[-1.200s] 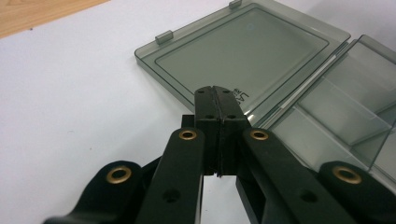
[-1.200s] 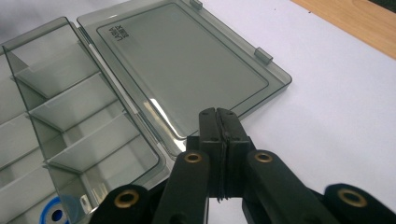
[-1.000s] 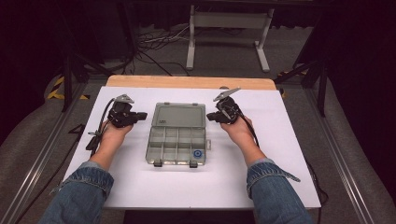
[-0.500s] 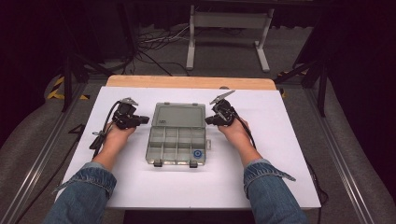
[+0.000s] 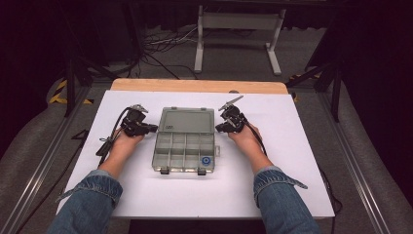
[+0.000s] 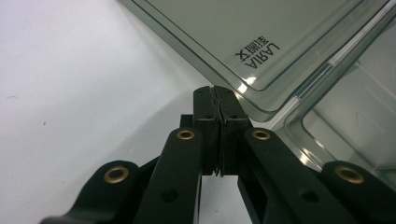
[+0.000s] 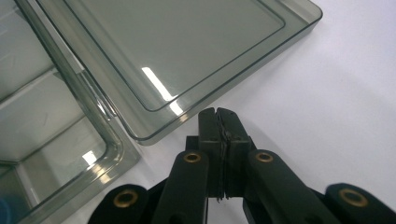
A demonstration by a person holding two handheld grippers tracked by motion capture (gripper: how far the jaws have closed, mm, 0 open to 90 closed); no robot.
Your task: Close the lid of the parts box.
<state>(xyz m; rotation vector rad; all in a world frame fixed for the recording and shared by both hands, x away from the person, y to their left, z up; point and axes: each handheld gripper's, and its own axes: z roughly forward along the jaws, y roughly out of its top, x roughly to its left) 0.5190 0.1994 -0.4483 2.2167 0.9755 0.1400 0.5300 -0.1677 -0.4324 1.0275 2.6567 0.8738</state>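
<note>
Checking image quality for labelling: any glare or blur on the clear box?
Left gripper view: small glints on the lid edge, print sharp, near fingers soft. Right gripper view: bright streak on lid, glint in tray. High view: even table light, dark surround, box slightly soft.

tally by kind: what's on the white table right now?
Clear compartment box, lid open flat: 1
Blue round item in a front compartment of the box: 1
Grippers, jaws shut, at the lid's side edges: 2 (left gripper, right gripper)
Total: 4
</note>
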